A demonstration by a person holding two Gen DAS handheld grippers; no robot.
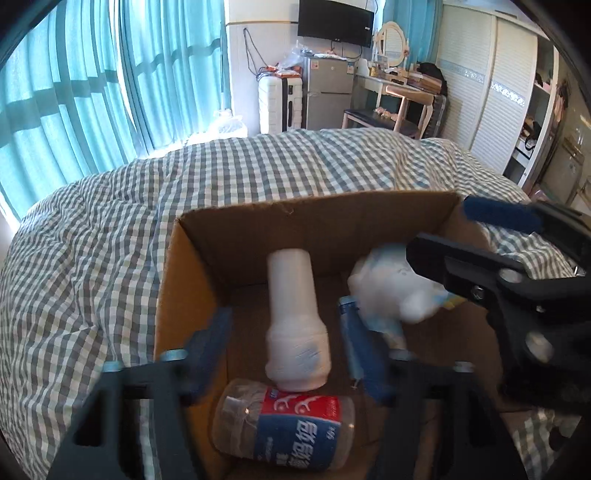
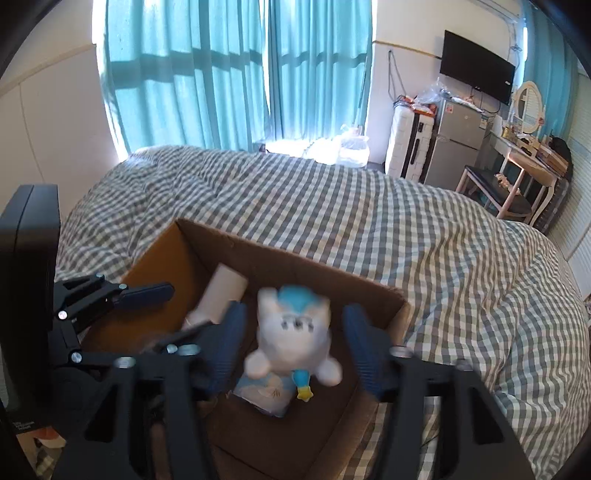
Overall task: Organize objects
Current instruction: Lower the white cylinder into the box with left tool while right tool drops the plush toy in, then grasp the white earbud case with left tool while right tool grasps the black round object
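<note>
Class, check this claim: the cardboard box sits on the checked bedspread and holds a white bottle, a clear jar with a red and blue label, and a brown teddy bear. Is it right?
Not quite. The plush toy is white with a blue tuft, not a brown teddy bear, as the right wrist view shows. The cardboard box does sit on the checked bedspread and holds the white bottle and labelled jar.

You have a checked bedspread (image 1: 110, 240) filling the near room. Beyond its far edge hang teal curtains (image 1: 74, 92), and by the wall stand a white suitcase (image 1: 275, 105), a grey fridge (image 1: 327, 98), a wall-mounted TV (image 1: 335, 23) and an oval mirror (image 1: 392, 44).
</note>
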